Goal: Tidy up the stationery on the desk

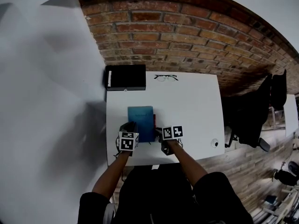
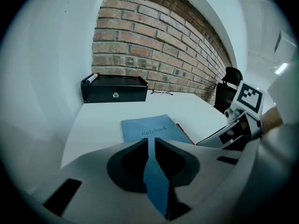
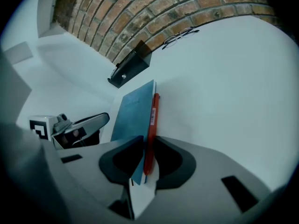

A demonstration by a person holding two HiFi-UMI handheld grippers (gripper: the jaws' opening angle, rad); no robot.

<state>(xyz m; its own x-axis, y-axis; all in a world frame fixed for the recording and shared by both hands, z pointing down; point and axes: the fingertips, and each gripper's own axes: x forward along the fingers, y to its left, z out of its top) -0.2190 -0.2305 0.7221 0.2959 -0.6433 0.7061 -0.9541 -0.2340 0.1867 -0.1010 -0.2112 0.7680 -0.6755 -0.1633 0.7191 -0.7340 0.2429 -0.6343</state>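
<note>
A blue notebook [image 1: 140, 119] lies flat on the white desk [image 1: 191, 106], near the front edge. My left gripper [image 1: 130, 127] is shut on its near edge; in the left gripper view the cover [image 2: 149, 129] runs between the closed jaws of that gripper [image 2: 151, 146]. A red pen [image 3: 152, 118] lies along the notebook's [image 3: 134, 111] right side. My right gripper [image 3: 146, 146] is shut on the pen's near end, with the notebook's corner also between its jaws. From the head view the right gripper [image 1: 159, 130] sits just right of the left one.
A black box [image 1: 125, 77] with a white marker [image 2: 90, 79] on top stands at the desk's back left. Glasses [image 1: 166, 77] lie at the back edge near the brick wall. A small round object [image 1: 214, 143] sits front right. A black chair [image 1: 252, 111] stands right of the desk.
</note>
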